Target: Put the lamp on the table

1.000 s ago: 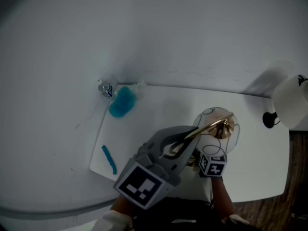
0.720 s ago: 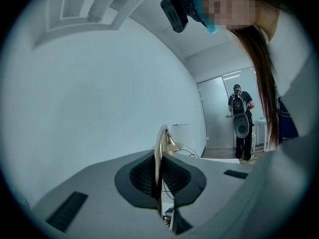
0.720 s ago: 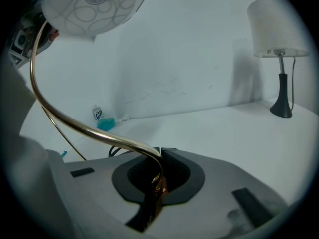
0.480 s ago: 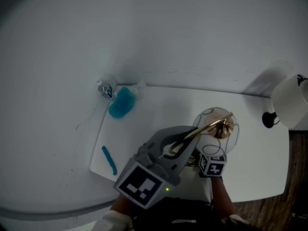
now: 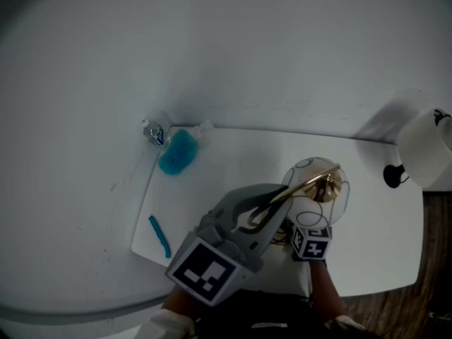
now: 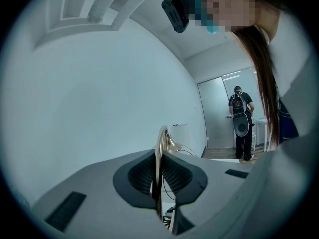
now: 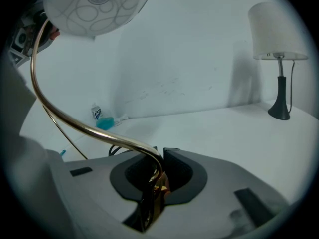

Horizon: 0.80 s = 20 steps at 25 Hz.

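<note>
Over the near part of the white tabletop, the head view showed the brass-stemmed lamp, its patterned globe shade toward the right. The left tool reached in onto the lamp's curved stem. A bottle of blue liquid lay at the far left corner, a thin blue stick lay near the left edge, and a white-shaded lamp stood far right.

In the left gripper view, the left tool was clenched on the stem.

In the right gripper view, the right tool had just been opening. It was released, with the stem's lower end between its jaws.
</note>
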Tool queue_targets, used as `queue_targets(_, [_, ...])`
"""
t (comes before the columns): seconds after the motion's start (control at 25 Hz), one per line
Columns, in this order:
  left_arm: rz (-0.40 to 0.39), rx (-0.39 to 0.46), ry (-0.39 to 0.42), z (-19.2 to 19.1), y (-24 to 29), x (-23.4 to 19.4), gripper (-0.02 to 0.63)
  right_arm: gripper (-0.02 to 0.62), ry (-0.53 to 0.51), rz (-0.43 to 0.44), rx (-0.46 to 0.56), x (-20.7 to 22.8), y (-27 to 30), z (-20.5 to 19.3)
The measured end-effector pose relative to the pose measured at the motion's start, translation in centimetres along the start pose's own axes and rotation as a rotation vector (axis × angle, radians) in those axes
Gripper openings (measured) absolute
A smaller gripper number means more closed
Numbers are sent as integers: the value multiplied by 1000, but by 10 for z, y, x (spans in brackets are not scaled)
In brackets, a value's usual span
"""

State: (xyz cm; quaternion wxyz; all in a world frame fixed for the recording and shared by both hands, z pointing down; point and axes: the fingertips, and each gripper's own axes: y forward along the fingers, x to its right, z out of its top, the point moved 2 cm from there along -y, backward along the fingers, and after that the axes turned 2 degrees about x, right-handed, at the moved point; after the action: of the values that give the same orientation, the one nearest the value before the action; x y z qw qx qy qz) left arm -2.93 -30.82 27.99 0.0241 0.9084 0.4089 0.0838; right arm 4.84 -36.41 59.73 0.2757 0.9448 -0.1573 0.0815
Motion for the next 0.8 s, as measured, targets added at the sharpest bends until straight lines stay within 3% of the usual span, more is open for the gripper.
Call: queue_targets(0.8, [26,-8,-11,-5,-10,0,80,107,11,-3,-22,1,-6,-7])
